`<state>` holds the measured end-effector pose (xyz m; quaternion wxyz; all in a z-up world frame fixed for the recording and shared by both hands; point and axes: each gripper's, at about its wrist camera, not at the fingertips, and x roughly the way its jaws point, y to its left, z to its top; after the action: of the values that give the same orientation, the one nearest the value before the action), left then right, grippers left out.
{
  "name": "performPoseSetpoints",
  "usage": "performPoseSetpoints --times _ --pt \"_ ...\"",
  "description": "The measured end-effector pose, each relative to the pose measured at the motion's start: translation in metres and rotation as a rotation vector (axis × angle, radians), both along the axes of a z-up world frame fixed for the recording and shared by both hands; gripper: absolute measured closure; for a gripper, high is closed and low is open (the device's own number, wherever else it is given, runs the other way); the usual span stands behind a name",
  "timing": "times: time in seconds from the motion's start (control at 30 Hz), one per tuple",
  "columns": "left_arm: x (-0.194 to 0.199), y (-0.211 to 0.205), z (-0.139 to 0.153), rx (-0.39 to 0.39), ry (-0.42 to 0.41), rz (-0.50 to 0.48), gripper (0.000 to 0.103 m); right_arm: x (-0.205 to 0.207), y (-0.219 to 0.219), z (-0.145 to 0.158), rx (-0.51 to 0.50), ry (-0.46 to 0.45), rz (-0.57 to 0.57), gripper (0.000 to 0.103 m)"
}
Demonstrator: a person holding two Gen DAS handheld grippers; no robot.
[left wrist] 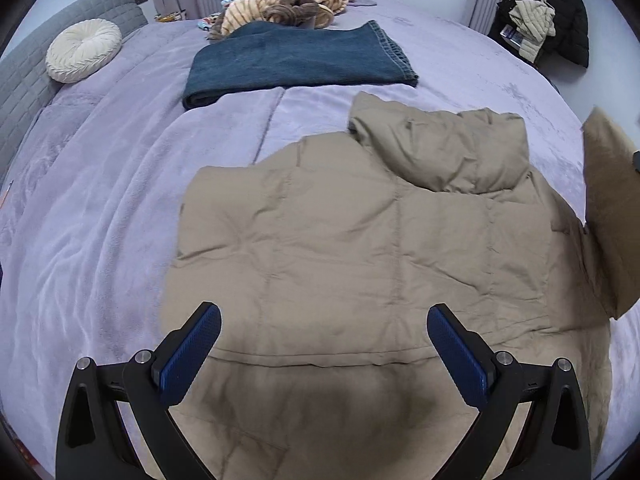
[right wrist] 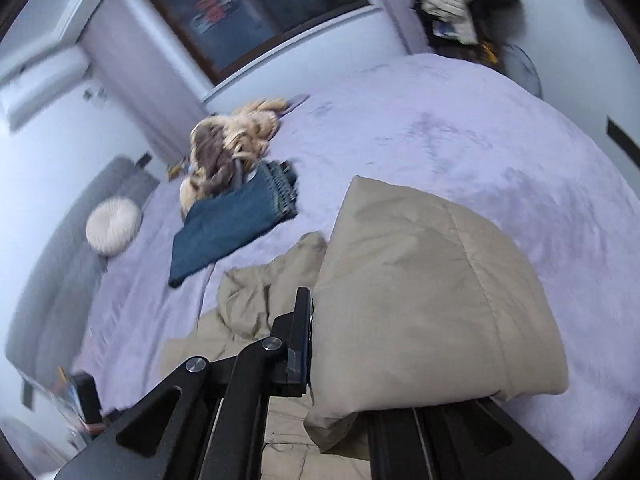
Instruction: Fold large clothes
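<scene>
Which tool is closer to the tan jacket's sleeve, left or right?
Right. The right tool is shut on the tan jacket's sleeve, lifting it off the bed. The left tool hovers open over the jacket's hem, away from that sleeve at the frame's right edge.

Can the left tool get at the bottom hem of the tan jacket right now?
Probably yes. The left tool hangs open right over the jacket, and nothing lies on the hem below it.

right gripper [right wrist: 316, 344] far finger hidden behind tan jacket sleeve [right wrist: 420, 300], window [right wrist: 256, 8] and striped blanket [right wrist: 236, 140] motion-blurred
</scene>
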<state>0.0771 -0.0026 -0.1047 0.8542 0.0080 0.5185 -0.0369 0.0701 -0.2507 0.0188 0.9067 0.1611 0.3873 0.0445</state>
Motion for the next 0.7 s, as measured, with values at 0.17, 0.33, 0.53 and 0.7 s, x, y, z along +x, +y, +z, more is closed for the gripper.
performPoseSetpoints --times 0.17,0.33,0.53,0.7 --pt "0.007 0.04 -0.012 -0.016 0.001 0.075 0.0 0.018 0.102 -0.066 -0.149 0.114 0.131 0.096" --pt "0.007 0.057 -0.028 -0.04 0.025 0.104 0.0 0.021 0.12 -0.13 -0.163 0.264 0.106 0.096" --pt "0.009 0.046 -0.038 -0.074 0.049 0.085 0.0 0.009 0.124 -0.151 -0.252 0.305 0.149 0.092" --pt "0.015 0.03 -0.033 -0.111 0.041 0.048 0.0 -0.011 0.095 -0.128 -0.057 0.311 0.128 0.024"
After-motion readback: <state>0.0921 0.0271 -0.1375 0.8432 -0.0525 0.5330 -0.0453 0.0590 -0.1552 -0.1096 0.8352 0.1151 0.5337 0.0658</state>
